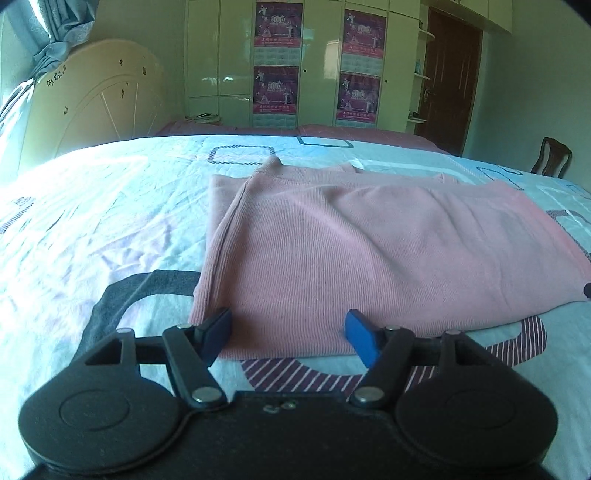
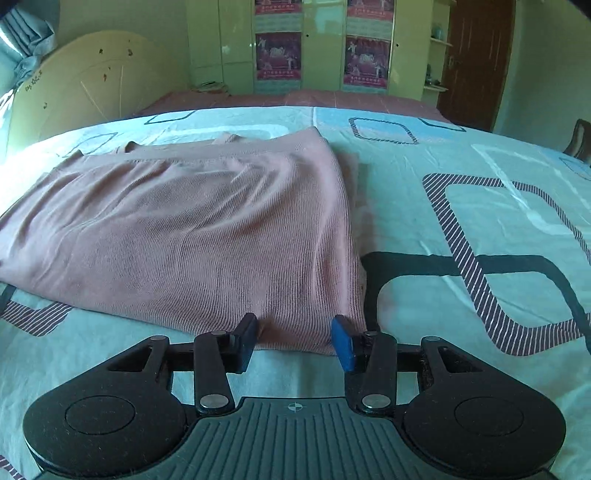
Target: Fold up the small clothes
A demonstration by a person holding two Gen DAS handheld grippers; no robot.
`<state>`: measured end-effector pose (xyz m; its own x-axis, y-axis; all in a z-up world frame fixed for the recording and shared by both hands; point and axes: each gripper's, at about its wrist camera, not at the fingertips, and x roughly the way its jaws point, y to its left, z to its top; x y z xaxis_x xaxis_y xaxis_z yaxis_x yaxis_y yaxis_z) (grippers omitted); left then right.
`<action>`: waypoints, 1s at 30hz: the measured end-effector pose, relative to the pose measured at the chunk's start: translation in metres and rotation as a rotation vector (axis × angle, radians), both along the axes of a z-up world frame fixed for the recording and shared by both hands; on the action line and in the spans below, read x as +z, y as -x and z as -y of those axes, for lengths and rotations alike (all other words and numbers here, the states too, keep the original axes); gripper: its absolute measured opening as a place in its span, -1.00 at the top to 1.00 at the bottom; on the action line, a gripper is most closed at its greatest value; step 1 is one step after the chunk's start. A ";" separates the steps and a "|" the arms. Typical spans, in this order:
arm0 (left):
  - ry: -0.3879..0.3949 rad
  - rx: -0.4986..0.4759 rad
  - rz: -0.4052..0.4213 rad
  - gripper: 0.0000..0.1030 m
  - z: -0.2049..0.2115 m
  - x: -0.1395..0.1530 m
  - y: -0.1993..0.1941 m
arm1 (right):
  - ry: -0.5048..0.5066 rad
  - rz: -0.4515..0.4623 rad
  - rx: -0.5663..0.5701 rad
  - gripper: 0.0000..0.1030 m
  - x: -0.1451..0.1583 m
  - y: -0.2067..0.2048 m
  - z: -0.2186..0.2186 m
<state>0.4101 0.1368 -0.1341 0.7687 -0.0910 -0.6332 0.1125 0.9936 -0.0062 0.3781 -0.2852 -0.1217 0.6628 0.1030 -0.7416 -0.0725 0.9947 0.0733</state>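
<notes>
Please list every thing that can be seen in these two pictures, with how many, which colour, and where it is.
pink garment: one, pink ribbed knit, partly folded, flat on the bed in front of both grippers.
bed sheet: one, light blue with dark rounded squares, covers the bed.
headboard: one, cream, far left.
wardrobe: one, pale green, back wall.
posters: four, purple, on the wardrobe doors.
door: one, dark brown, far right.
chair: one, dark wood, right edge.
curtain: one, blue-grey, upper left.
left gripper: black, blue pads, jaws apart at the garment's near left corner.
right gripper: same, jaws apart at the near right corner.
</notes>
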 end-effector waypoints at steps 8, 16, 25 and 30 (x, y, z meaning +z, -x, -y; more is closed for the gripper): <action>-0.006 0.016 -0.010 -0.28 0.005 0.001 0.003 | -0.013 -0.012 -0.051 0.55 0.003 0.002 0.006; -0.008 0.015 -0.019 -0.29 0.004 -0.003 0.007 | -0.026 -0.027 -0.077 0.55 -0.002 0.000 0.011; -0.006 0.015 -0.022 -0.30 0.003 -0.004 0.006 | -0.054 -0.018 -0.109 0.55 -0.004 -0.001 0.015; 0.006 0.016 -0.025 -0.31 0.000 -0.003 0.007 | -0.053 -0.026 -0.099 0.55 -0.001 0.000 0.016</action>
